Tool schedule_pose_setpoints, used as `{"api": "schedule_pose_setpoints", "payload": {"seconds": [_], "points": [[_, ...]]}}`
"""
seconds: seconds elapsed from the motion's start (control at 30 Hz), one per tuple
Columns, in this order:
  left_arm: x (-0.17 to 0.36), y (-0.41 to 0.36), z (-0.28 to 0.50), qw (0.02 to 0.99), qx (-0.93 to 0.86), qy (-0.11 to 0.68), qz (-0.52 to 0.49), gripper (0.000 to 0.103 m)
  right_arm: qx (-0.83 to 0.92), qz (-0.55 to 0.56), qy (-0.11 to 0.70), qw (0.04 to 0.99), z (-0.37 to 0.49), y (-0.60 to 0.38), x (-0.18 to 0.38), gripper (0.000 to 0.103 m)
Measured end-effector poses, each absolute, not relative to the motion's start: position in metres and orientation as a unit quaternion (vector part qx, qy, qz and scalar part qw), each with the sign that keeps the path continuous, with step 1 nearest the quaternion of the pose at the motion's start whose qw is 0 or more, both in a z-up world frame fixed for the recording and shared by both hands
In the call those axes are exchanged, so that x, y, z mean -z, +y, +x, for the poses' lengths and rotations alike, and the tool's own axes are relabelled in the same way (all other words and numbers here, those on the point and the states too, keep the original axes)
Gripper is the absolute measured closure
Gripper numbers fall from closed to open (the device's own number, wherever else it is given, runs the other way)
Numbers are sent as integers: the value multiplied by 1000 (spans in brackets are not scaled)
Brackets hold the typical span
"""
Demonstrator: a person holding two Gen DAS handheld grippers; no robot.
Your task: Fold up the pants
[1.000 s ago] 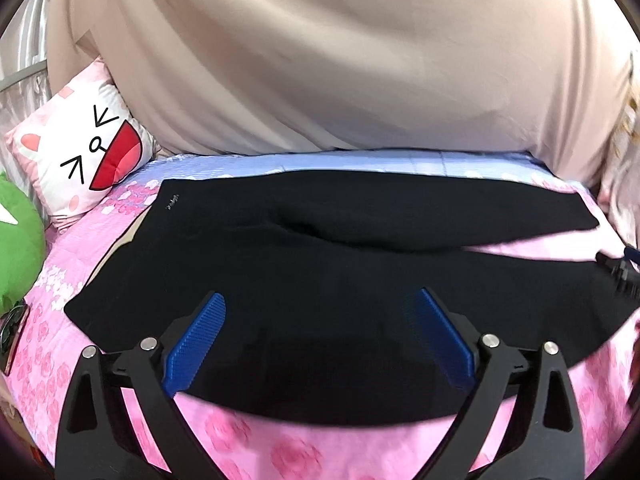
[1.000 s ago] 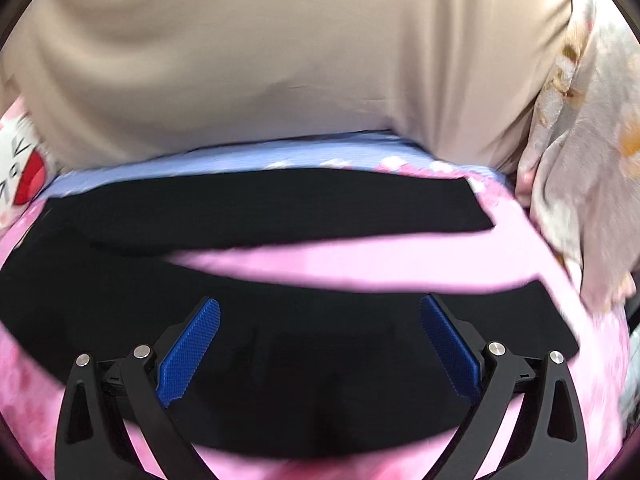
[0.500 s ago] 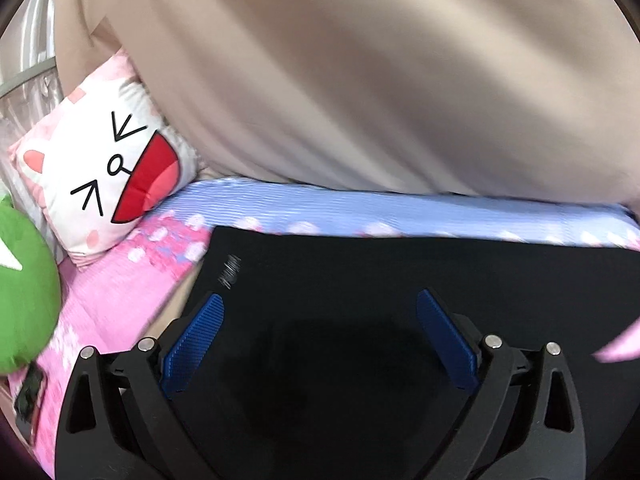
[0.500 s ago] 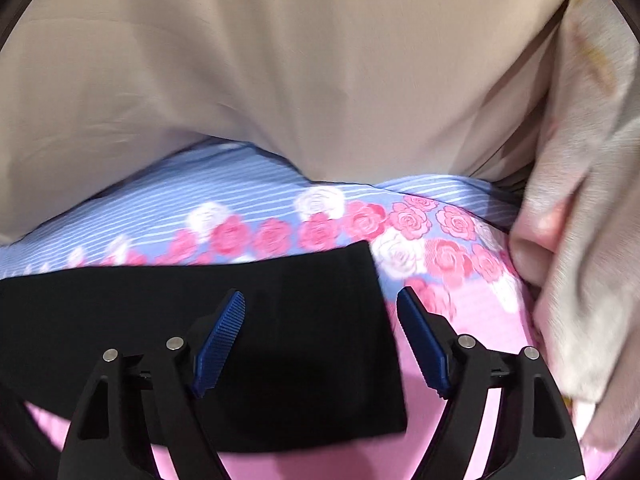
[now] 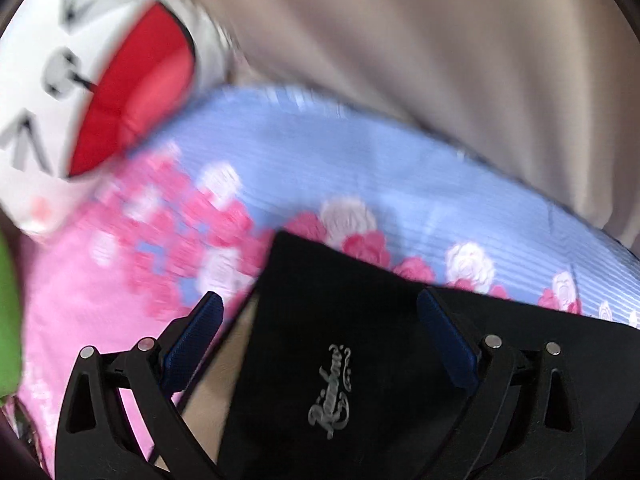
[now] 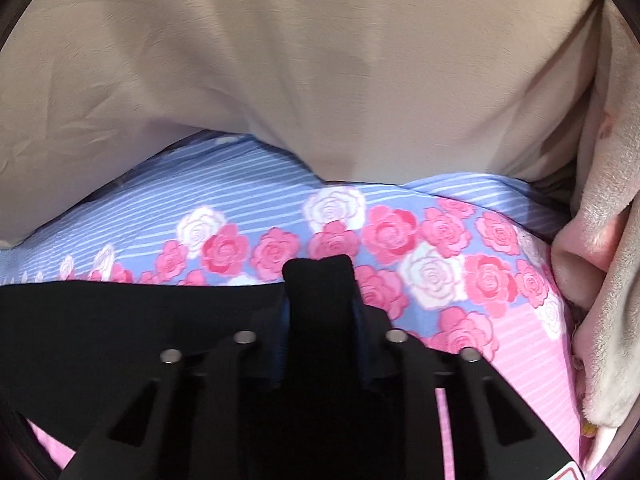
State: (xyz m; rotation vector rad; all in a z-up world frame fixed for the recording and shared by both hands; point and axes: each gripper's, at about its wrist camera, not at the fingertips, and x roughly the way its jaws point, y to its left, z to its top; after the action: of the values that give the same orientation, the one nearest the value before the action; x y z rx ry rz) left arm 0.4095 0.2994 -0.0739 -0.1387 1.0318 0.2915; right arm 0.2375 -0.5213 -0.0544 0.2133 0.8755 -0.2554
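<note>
Black pants lie flat on a pink and blue rose-print bed sheet. In the left wrist view the waistband corner with a silver script logo sits between my open blue-padded fingers; my left gripper is low over it. In the right wrist view my right gripper is shut on the far hem corner of a pant leg, and a tuft of black cloth sticks up between the jaws.
A beige curtain or cover hangs behind the bed. A white cartoon-face pillow and something green lie at the left. A pale fleece blanket is heaped at the right.
Both grippers moved forward and down to the far edge of the pants. The right gripper closed on the leg's hem corner. The left gripper came down over the waistband corner, still open.
</note>
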Motion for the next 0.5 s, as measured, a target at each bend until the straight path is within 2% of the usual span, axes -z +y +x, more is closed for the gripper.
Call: {"api": "schedule_pose_setpoints", "payload": {"seconds": [0.07, 0.13, 0.17, 0.2, 0.27, 0.3, 0.5], "points": [[81, 307, 416, 852, -132, 499, -88, 7, 123, 96, 425, 892, 236, -513, 53, 87], [79, 309, 419, 856, -124, 493, -96, 17, 124, 95, 425, 892, 235, -509, 52, 89], [76, 307, 419, 858, -120, 491, -92, 31, 125, 94, 423, 892, 237, -511, 54, 90], [73, 304, 419, 860, -110, 491, -87, 53, 126, 94, 422, 893, 237, -509, 53, 90], [65, 297, 415, 860, -96, 492, -97, 74, 127, 94, 415, 896, 231, -499, 50, 91], [59, 294, 412, 863, -94, 487, -98, 79, 127, 95, 408, 899, 228, -496, 47, 92], [-7, 277, 348, 908, -63, 402, -96, 83, 124, 97, 357, 921, 198, -489, 8, 92]]}}
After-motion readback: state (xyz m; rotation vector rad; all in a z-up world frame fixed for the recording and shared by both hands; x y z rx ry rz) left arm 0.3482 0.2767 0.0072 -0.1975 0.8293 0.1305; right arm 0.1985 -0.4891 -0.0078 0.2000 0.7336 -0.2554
